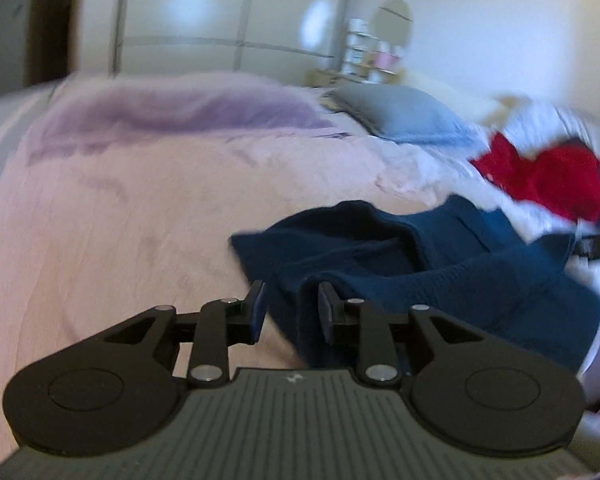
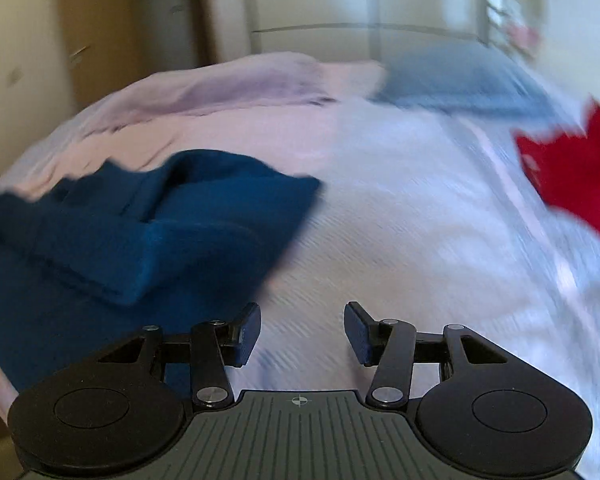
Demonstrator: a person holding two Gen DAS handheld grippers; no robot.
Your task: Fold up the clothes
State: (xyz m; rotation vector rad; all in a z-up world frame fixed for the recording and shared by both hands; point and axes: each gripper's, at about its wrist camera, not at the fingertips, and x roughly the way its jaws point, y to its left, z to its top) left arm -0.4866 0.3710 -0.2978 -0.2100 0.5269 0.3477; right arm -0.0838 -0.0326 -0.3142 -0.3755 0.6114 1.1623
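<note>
Navy sweater (image 1: pixel 440 276) on bed (image 1: pixel 140 208): thick knit, soft, floppy, likely hefty; grab hem corners. Left gripper (image 1: pixel 292 312) jaws apart astride sweater edge, unpinched; right gripper (image 2: pixel 302 332) jaws wide, empty, beside sweater.

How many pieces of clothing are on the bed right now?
2 clearly: a dark blue knit garment lying partly folded just ahead of the grippers, and a red garment farther off towards the grey pillow. Blurred dark fabric beside the red one may be another.
</note>
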